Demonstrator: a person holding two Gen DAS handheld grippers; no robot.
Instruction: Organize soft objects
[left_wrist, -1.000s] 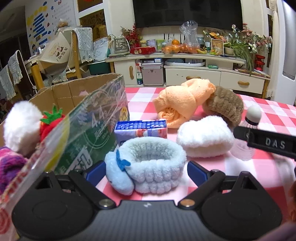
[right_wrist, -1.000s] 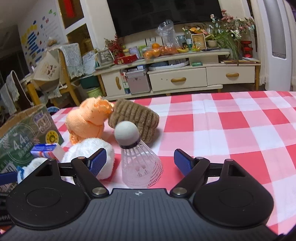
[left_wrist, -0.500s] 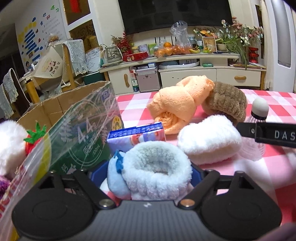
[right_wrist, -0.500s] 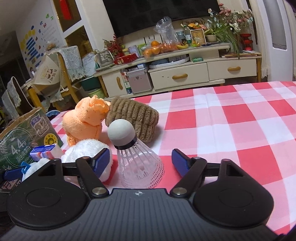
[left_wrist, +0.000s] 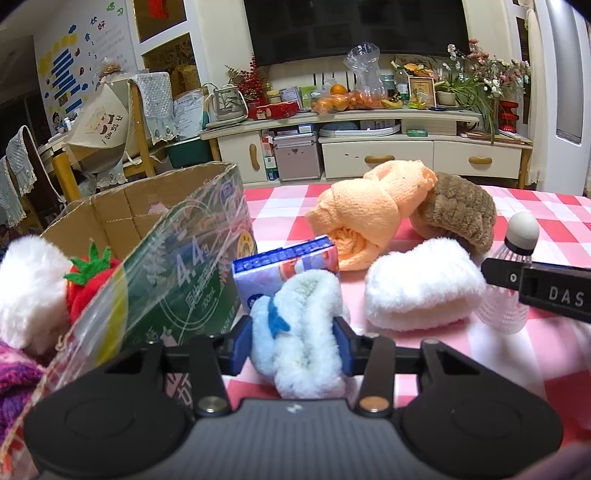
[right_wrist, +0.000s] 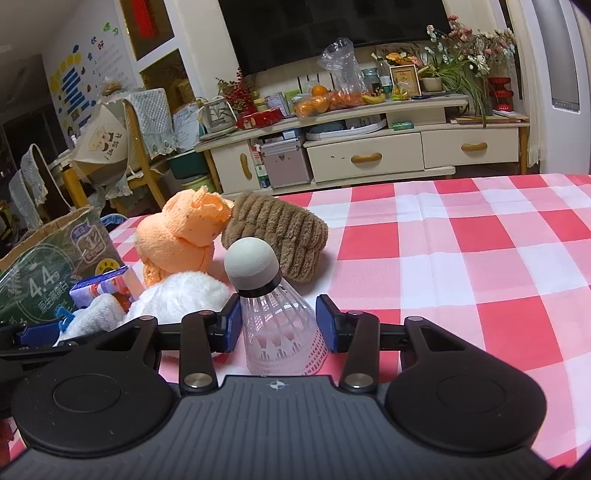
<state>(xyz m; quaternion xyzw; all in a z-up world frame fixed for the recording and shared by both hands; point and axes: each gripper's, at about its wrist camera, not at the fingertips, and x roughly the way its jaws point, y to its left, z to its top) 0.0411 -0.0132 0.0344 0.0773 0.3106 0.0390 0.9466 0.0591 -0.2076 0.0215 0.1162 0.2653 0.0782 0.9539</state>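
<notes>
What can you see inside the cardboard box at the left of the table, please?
Inside the cardboard box, a white fluffy item, a red strawberry plush and something purple knitted show. A plastic flap covers everything deeper.

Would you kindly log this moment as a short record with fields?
surface: red-and-white checked tablecloth
left gripper: jaws closing, pads squeezing the light blue fluffy band
right gripper: jaws closing around the shuttlecock
loose on table: white band, orange cloth, brown band, tissue pack
container: cardboard box, left of the pile
</notes>
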